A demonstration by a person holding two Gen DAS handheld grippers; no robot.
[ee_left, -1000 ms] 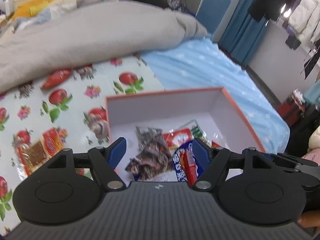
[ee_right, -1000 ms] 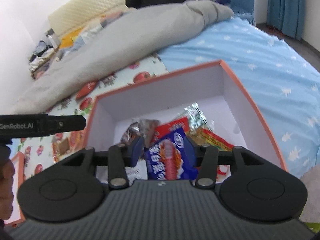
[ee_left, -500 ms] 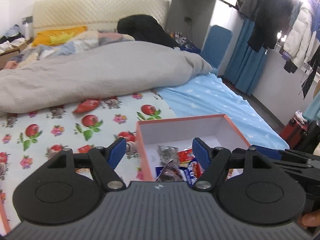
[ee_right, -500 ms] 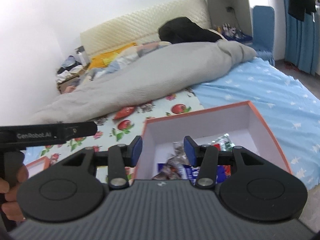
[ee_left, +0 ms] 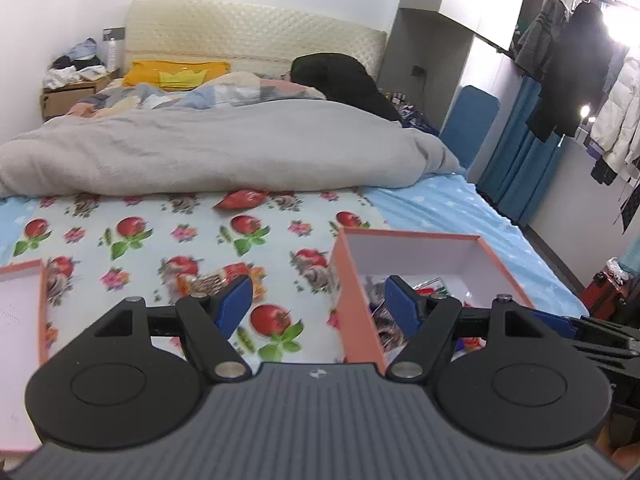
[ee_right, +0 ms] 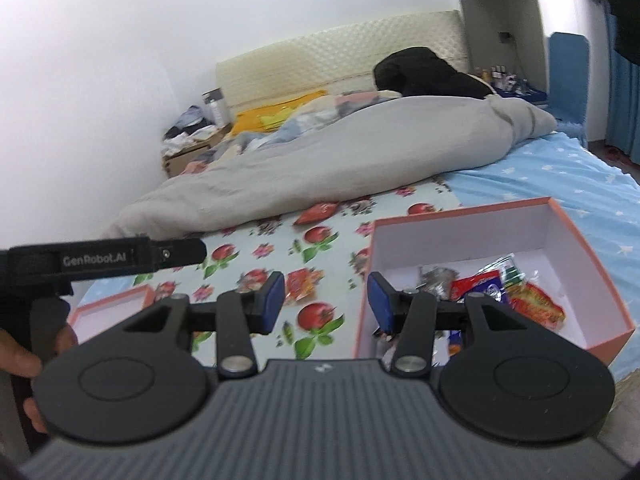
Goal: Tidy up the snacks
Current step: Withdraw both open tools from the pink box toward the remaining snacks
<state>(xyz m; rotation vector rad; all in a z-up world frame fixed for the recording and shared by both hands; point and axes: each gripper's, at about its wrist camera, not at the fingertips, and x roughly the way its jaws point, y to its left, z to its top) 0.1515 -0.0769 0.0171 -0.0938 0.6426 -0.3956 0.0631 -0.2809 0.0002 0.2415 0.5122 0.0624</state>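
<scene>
Low in both frames my left gripper (ee_left: 318,300) and right gripper (ee_right: 326,300) stand apart and empty; a second ago the right one hung over a blue packet in the box. Both have pulled back and up since. The box (ee_right: 472,232), right of centre, holds the gathered snacks (ee_right: 504,292). An orange pack (ee_right: 302,282) at centre and a red pack (ee_right: 316,212) further up lie loose on the cloth (ee_left: 160,236), so they come next.
</scene>
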